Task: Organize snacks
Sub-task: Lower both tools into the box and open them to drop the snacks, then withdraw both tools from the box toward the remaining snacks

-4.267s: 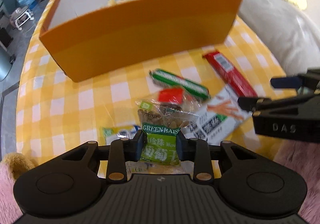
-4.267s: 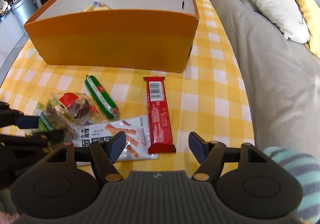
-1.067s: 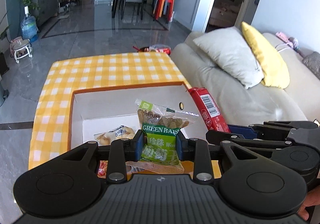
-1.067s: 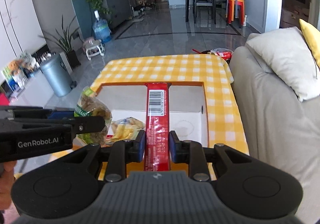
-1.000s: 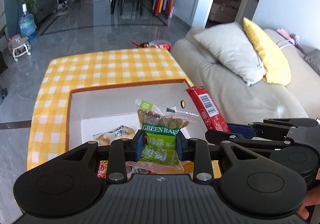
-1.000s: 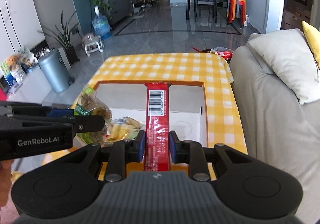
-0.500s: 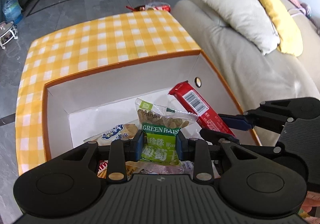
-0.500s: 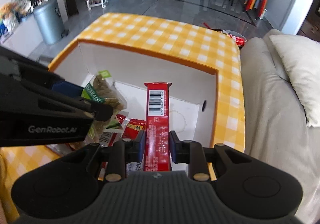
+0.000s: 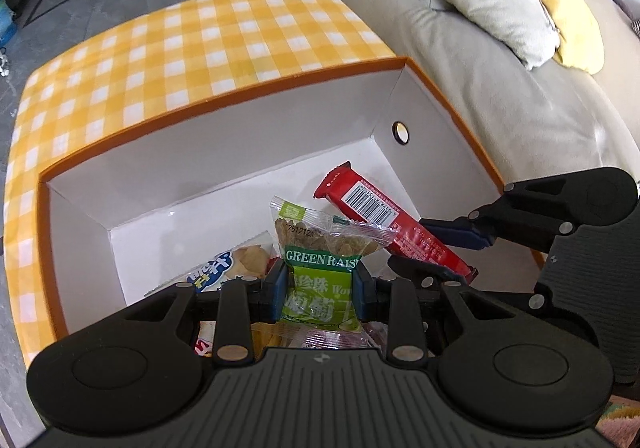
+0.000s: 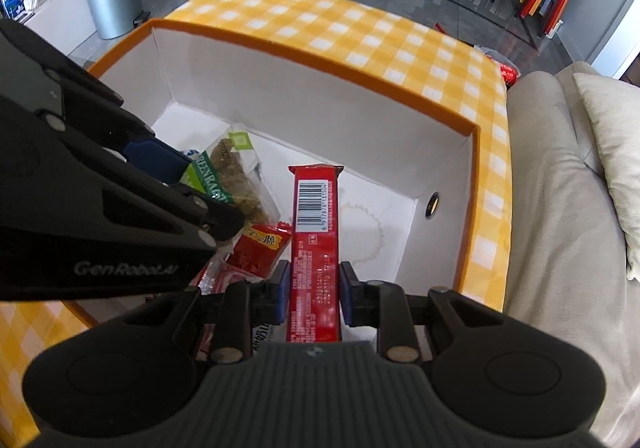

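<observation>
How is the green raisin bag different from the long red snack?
The green raisin bag is short, wide and partly see-through; the red snack bar is long, thin and solid red with a barcode. The left gripper holds the bag; the right gripper holds the bar. Both hang over the orange box.

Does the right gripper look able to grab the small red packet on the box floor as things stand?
Probably not: the right gripper is shut on the red bar, and the left gripper hangs over the red packet.
</observation>
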Demonstrator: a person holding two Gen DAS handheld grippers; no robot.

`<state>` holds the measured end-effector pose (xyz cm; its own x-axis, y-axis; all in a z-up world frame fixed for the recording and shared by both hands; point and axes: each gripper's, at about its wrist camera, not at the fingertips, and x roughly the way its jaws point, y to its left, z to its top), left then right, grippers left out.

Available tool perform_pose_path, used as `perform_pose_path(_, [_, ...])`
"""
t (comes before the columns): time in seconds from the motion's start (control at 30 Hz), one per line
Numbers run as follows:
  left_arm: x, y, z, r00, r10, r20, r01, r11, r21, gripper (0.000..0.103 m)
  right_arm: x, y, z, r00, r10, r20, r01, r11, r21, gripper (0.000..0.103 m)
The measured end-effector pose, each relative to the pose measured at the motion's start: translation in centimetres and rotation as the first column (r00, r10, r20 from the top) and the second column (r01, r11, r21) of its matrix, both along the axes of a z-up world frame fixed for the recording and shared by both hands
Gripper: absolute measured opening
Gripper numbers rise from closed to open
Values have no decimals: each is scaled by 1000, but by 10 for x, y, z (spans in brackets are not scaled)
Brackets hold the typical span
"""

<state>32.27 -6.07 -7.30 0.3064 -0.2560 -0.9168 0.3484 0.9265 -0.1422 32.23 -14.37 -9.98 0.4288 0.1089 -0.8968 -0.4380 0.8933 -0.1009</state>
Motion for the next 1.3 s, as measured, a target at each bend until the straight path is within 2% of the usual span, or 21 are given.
perform_pose_path(0.27, [13,-4,-11,999,-17,-29,17,1000,-7,36,9,2,-21,999,13,-52,-15,999,-37,21])
perform_pose_path(0.63, [20,-7,-25,997,-51,-51,51,999,-2,36,8,1,-27,995,17,-99,-24,997,-69,21])
perform_pose_path(0.8, [19,-6,-22,998,-47,-49,46,999,-17,37,6,4,-23,993,44,-107,-53,995,-89,27])
perform_pose_path(0.87, [14,-4,-18,998,-47,-33,46,999,-29,39,2,5,-18,993,55,-104,-64,994,-89,31])
perform_pose_path(0.93, [7,-1,-10,999,-47,-5,46,998,-53,46,-2,5,-11,994,63,-91,-71,994,-88,41])
perform_pose_path(0.97, [2,2,-3,999,-40,18,42,997,-67,49,-4,4,-8,995,64,-81,-71,993,-89,49])
perform_pose_path(1.0, [-2,4,4,999,-32,35,34,996,-78,51,-7,3,-4,995,66,-70,-72,994,-88,52])
perform_pose_path(1.23, [-37,18,50,984,22,174,-1,993,-120,60,-32,-10,31,1000,27,-1,-27,997,-67,58])
perform_pose_path(1.3, [-51,22,62,978,48,205,-20,990,-137,60,-43,-14,43,999,3,34,-1,999,-53,66])
